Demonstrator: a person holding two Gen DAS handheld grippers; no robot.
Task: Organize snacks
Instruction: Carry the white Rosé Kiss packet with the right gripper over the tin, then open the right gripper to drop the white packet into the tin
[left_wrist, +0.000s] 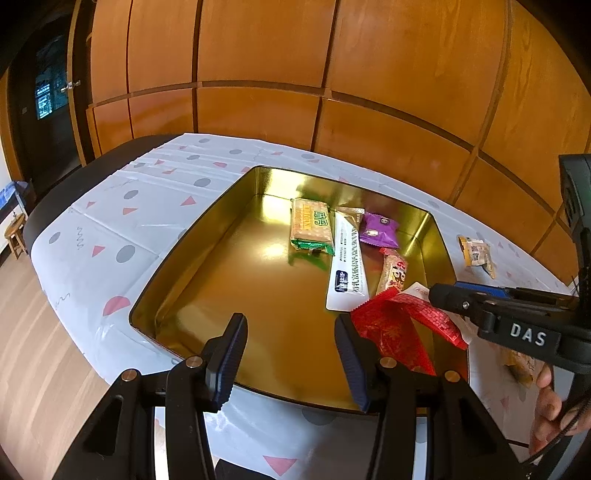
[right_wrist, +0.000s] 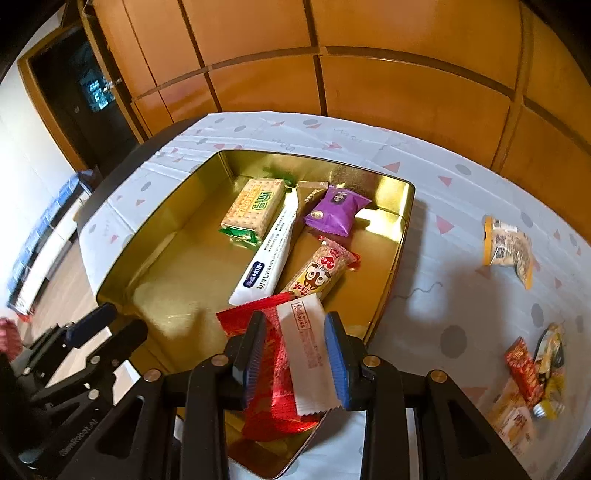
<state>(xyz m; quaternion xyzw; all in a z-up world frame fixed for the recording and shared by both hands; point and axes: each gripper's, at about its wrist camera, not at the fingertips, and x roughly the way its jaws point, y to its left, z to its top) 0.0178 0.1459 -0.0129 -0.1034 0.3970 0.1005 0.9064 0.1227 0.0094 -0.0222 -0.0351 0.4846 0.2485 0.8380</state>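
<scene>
R gripper (right_wrist: 295, 354) clamped on 2 wrappers, 1 red foil packet (right_wrist: 273, 391) + 1 white "Red Kiss" sachet (right_wrist: 308, 354), over near edge of gold metal tin (right_wrist: 391, 258). L gripper (left_wrist: 291, 354) agape, holding nothing, above same tin. Inside: 5 snacks, incl. 1 green cracker pack (right_wrist: 255, 210), 1 purple pouch (right_wrist: 334, 212). On patterned tablecloth (right_wrist: 443, 229): 1 yellow bag (right_wrist: 508, 247), small pile R.

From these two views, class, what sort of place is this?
Probably a room in a home: wood-panelled wall, a table under a patterned tablecloth, and a gold tin holding snack packets.
</scene>
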